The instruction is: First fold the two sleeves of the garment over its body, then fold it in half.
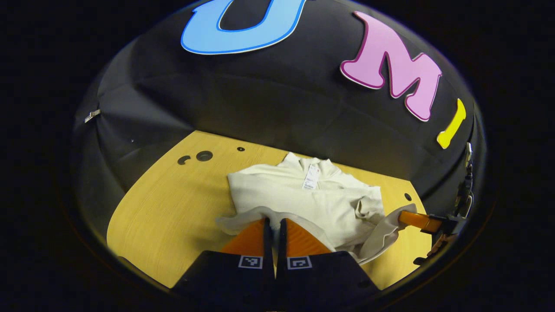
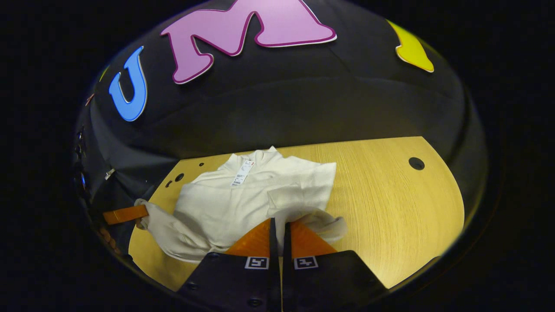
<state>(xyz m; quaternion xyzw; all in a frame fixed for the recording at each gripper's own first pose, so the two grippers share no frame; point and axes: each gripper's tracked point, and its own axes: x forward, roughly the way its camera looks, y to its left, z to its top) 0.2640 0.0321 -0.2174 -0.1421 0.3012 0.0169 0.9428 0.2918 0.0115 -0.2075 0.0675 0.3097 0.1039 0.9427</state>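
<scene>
Cream garment on table, sleeves folded in; both grippers pinch its near hem, halving fold outstanding.

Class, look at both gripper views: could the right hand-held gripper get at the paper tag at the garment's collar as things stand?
Probably not yet. The right hand-held gripper is shut on the garment; once released, nothing lies between it and the tag, which sits exposed on top.

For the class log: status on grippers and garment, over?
Left gripper and right gripper each shut on garment hem. Sleeves folded in. Table unobstructed.
</scene>
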